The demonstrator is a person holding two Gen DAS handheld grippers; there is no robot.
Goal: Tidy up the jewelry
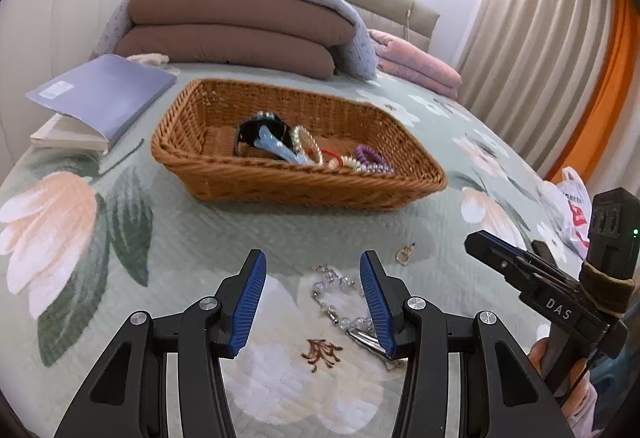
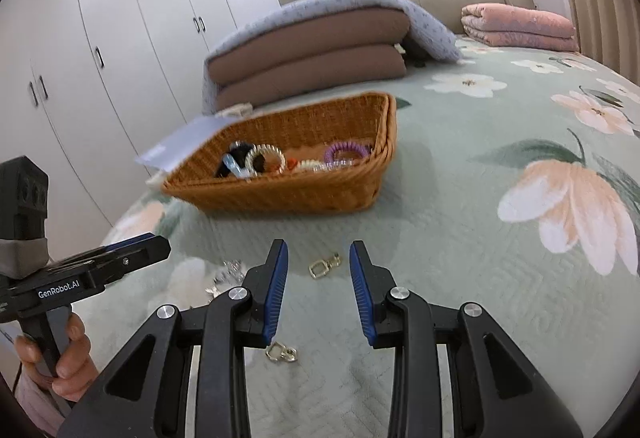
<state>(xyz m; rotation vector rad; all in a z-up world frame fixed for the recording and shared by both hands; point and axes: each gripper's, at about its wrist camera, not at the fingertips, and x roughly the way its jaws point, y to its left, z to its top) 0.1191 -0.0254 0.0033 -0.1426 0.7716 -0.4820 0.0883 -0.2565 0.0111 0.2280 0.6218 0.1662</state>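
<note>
Left gripper reads "GenRobot.AI", right gripper "DAS"; both jaws part-open, empty.

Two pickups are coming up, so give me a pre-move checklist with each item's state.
1. Left tool open, empty: ok.
2. Right tool open, empty: ok.
3. Beaded chain lies between the left tool's fingers: ok.
4. Gold clasp lies between the right tool's fingers: ok.
5. Wicker basket has free floor space: ok.
6. Second clasp near right tool's left finger, touching: cannot tell.
</note>
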